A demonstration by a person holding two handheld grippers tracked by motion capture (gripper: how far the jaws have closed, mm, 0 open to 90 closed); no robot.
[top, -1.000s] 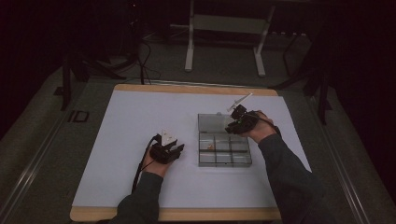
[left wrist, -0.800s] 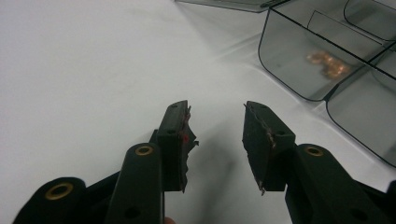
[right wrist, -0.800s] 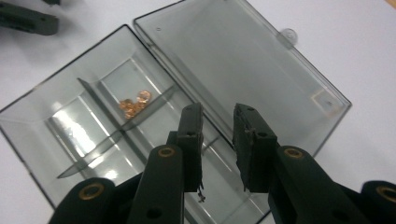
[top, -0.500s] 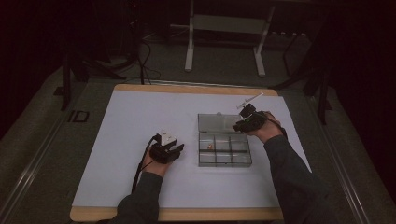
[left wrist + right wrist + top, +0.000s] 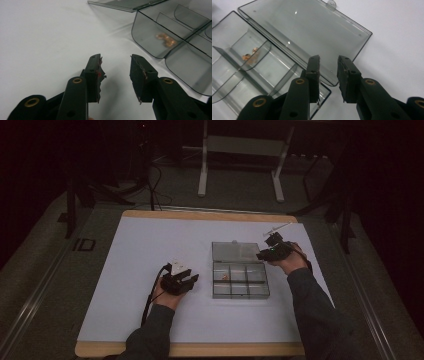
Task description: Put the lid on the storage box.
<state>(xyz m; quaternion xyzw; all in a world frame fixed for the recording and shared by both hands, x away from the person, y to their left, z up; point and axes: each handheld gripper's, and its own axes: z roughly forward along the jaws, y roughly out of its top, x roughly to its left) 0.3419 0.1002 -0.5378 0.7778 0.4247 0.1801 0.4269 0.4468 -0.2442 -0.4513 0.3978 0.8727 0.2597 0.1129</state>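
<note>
A clear smoky plastic box with several compartments lies open on the white table sheet, its lid flat behind it. Small copper pieces sit in one back-left compartment; they also show in the left gripper view and the right gripper view. My left gripper rests left of the box, jaws open and empty. My right gripper hovers at the lid's right end, jaws parted with nothing between them.
The white sheet covers a wooden tabletop whose edge shows at the front. Beyond the table stand a metal frame's legs and cables on the dark floor.
My right hand has shifted to the right, from over the lid's right part to just past its right edge, and a little lower. The left hand has stayed put.
</note>
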